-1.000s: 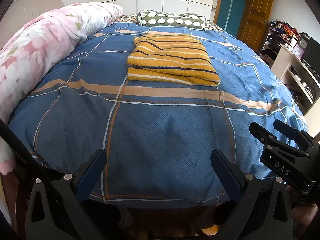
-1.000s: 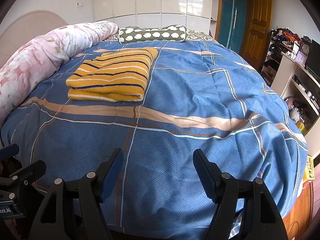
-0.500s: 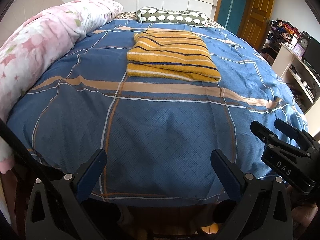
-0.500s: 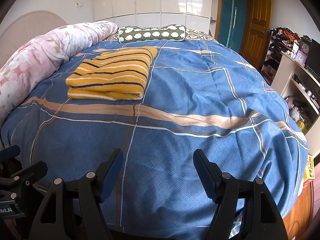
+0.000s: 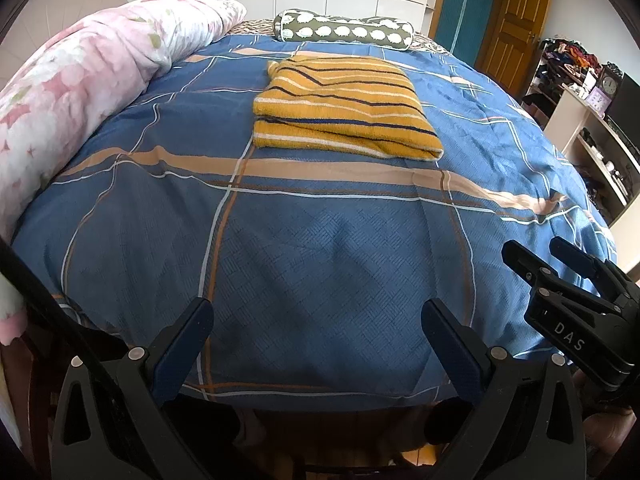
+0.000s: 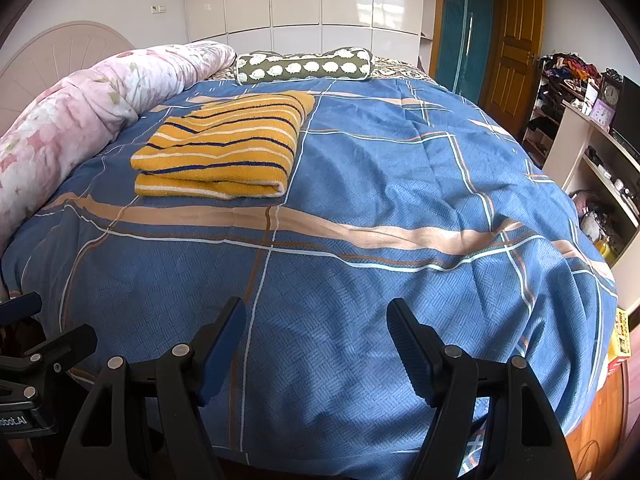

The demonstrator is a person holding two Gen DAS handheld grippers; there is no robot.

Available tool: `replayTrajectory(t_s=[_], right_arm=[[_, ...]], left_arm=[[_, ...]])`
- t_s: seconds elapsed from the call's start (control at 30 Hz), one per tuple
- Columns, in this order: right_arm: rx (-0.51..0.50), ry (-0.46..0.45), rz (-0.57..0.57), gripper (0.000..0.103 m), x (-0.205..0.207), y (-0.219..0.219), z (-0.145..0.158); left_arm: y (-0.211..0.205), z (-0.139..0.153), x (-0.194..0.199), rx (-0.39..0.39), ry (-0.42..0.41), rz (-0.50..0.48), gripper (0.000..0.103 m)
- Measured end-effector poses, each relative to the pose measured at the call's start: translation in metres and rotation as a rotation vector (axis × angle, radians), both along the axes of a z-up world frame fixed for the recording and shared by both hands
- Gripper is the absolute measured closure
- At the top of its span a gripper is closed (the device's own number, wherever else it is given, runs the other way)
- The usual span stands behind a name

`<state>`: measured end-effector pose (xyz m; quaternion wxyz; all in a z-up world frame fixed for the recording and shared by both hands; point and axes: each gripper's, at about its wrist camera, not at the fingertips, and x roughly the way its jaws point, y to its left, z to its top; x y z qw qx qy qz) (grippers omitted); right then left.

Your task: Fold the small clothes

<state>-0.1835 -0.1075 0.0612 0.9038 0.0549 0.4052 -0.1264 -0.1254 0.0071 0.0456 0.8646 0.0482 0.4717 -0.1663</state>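
The sweater [image 5: 344, 116] is what this job is about, but nearest to me are my own tools, so I start there. My left gripper [image 5: 318, 344] hangs over the near edge of the bed [image 5: 320, 264] with its jaws spread wide and nothing between them — only blue plaid cover shows in the gap. My right gripper [image 6: 316, 344] is the same: jaws apart, empty, tilted down at the cover. In the left view it shows at the right edge, just beside its partner. I judge both are parked here, back from the work, because nothing is left for them to hold.

Farther in, past the broad tan stripe of the cover, the yellow striped sweater lies as a flat rectangle with its layers stacked and a rounded fold facing me. It sits toward the far left of the bed, well apart from both grippers, and looks squared up, so I take the folding as done or nearly so.

Along the left runs a rolled pink quilt [image 5: 80, 92] — pushed aside, I guess, to leave a flat working space. At the far end lies a green bolster [image 6: 304, 66].
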Motion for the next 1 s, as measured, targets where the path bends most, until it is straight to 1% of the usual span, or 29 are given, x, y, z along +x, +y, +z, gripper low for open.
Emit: replayTrajectory(t_s=[0.33,0.5,0.73,0.83,0.9,1.0], right_arm=[[0.004,-0.004,0.001,0.025,-0.001,0.001,-0.002],[0.024,-0.016,0.009,0.025,0.001,0.001,-0.008],[0.039,-0.014,0.059,0.024,0.008,0.003,-0.014],[0.030,-0.015,0.099,0.023,0.013,0.008,-0.016],[0.025,-0.016,0.111,0.023,0.016,0.008,-0.017],[0.011,-0.027,0.088,0.023,0.020,-0.004,-0.012]], left_arm=[[0.000,-0.003,0.000,0.003,0.008,0.002,0.000],[0.003,-0.009,0.005,0.014,0.025,0.010,0.000],[0.002,-0.014,0.021,0.027,0.049,0.034,0.000],[-0.008,-0.013,0.024,0.042,0.036,0.003,0.000],[-0.015,-0.013,0.030,0.037,0.057,-0.037,0.000],[-0.007,-0.006,0.050,0.019,0.059,-0.019,0.000]])
